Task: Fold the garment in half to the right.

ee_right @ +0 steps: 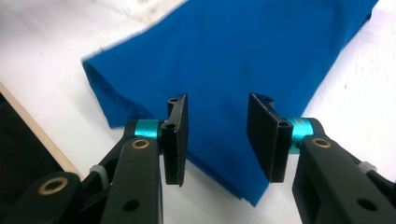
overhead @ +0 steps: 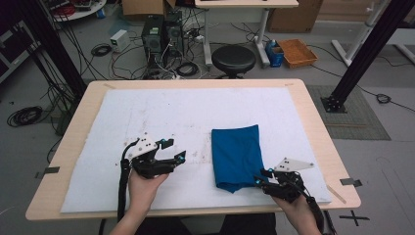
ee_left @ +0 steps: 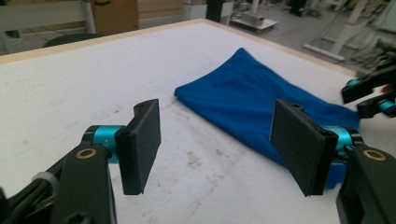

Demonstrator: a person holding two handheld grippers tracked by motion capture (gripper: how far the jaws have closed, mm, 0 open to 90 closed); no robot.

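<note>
A folded blue cloth lies flat on the white mat, right of centre. In the high view my left gripper hovers to the cloth's left, open, with nothing between its jaws. The left gripper view shows that gripper spread wide over bare mat, the blue cloth just beyond it. My right gripper sits at the cloth's near right corner. In the right gripper view it stands open just above the blue cloth, near the near edge, gripping nothing.
The mat covers a wooden table. Beyond the far edge stand a black stool, computer towers with tangled cables, and an orange tray. A black frame post rises at the right.
</note>
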